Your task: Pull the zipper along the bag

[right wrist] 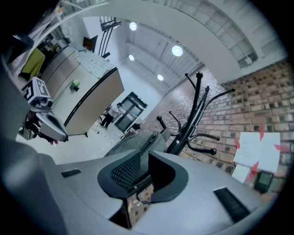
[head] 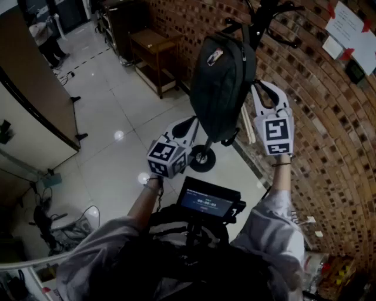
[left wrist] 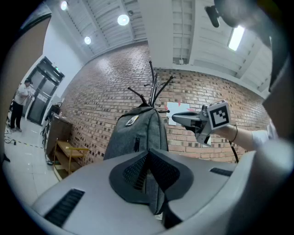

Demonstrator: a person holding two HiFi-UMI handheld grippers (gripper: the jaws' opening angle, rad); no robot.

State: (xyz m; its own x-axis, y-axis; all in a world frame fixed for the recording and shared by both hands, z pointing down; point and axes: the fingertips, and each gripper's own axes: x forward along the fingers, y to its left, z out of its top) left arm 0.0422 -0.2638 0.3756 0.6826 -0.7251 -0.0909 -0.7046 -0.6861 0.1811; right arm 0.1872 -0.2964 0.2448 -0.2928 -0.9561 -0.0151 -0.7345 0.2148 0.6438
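The left gripper (left wrist: 149, 158) has its jaws closed on the lower edge of the grey bag (left wrist: 138, 133), which hangs straight in front of it from a black coat rack (right wrist: 193, 119). The right gripper (right wrist: 144, 172) pinches the zipper pull (right wrist: 140, 186) between narrow jaws, with the bag's side just ahead.

1 bag (head: 222, 82), 2 grippers (head: 195, 126) (head: 261, 89), 1 coat rack (head: 261, 14), 1 bench (head: 154, 44).

Legible text: none. The screen (head: 205, 204), at 6 o'clock in the head view, is showing digits too blurred to read. The wall paper (head: 346, 23) at 1 o'clock and the badge (head: 215, 56) on the bag (head: 220, 94) are carrying unreadable print.
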